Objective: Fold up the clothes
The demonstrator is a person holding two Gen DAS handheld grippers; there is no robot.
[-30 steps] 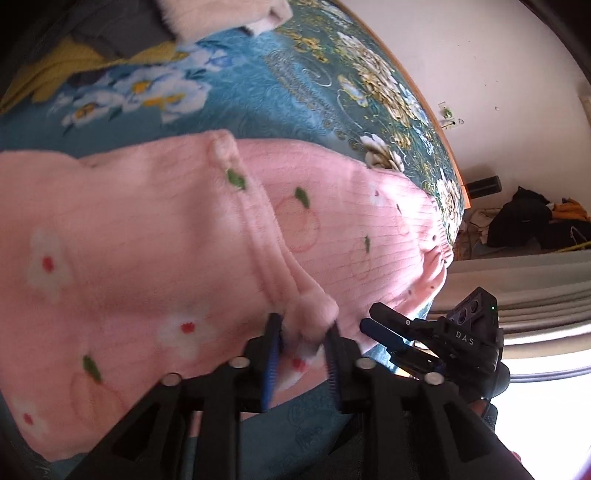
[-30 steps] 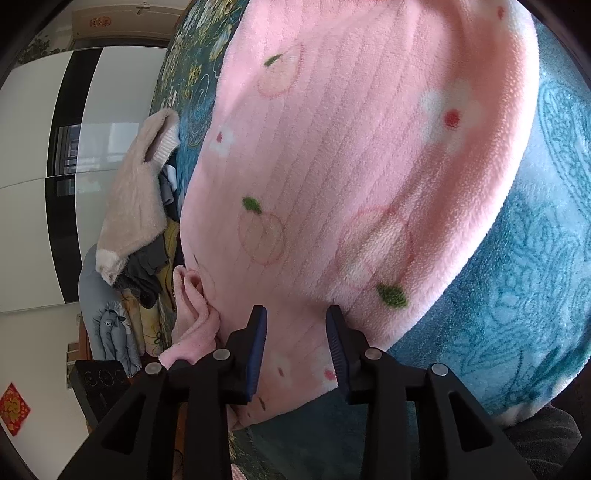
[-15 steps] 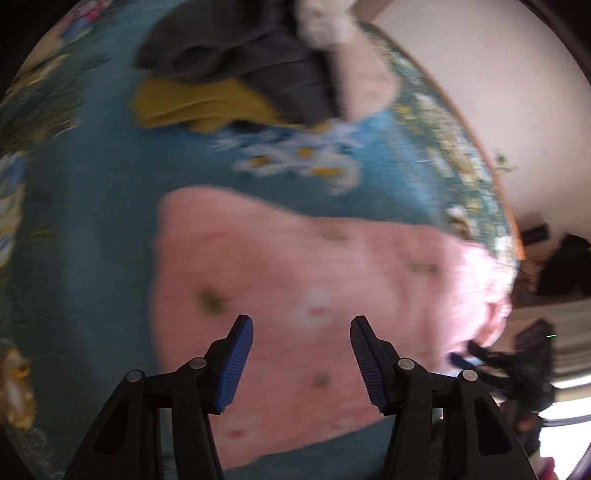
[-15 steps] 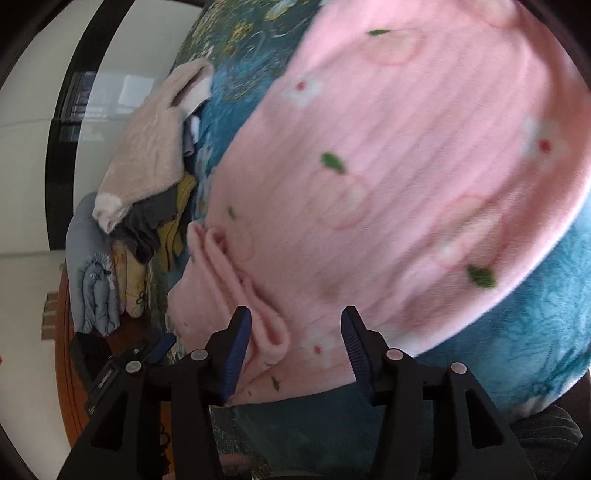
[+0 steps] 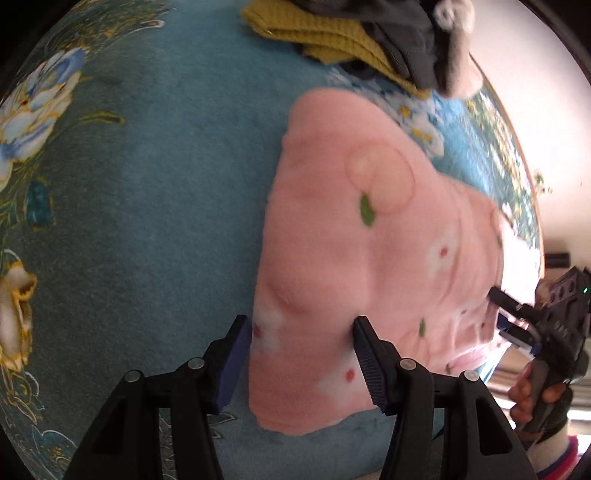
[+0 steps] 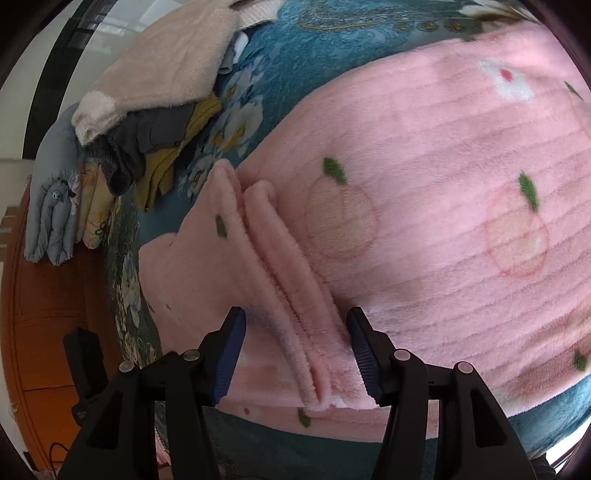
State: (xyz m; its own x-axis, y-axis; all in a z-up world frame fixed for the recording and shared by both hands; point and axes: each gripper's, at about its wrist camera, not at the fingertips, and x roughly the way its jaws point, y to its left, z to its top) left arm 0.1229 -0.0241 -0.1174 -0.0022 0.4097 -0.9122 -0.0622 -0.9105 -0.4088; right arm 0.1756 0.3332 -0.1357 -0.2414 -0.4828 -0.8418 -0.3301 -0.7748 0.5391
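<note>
— Left wrist view first: what do you make of it?

— That left gripper [image 5: 301, 352] has its jaws spread wide, nothing between them gripped. They sit over the near corner of the pink fleece garment [image 5: 373, 266], one finger at its left edge, the other over the cloth. The picture is a bit blurred, so I can't say if the tips touch it.

— And the garment itself?

— Lying spread on the teal floral bedspread [image 5: 155, 206], printed with peaches, green leaves and small white flowers. Beyond it there's a heap of clothes [image 5: 354, 33], yellow and grey ones with something fluffy on top.

— I can see the other tool at the far right there.

— Yes, the right gripper [image 5: 513, 321], held in a hand [image 5: 535, 391], down at the garment's far edge.

— From its own camera?

— The right gripper [image 6: 295, 350] is also agape, straddling a rolled fold [image 6: 280, 273] of the pink fleece garment [image 6: 424, 206] without squeezing it. The heap of clothes [image 6: 155, 110] sits up left, beside a folded grey-blue quilt [image 6: 51, 206].
</note>
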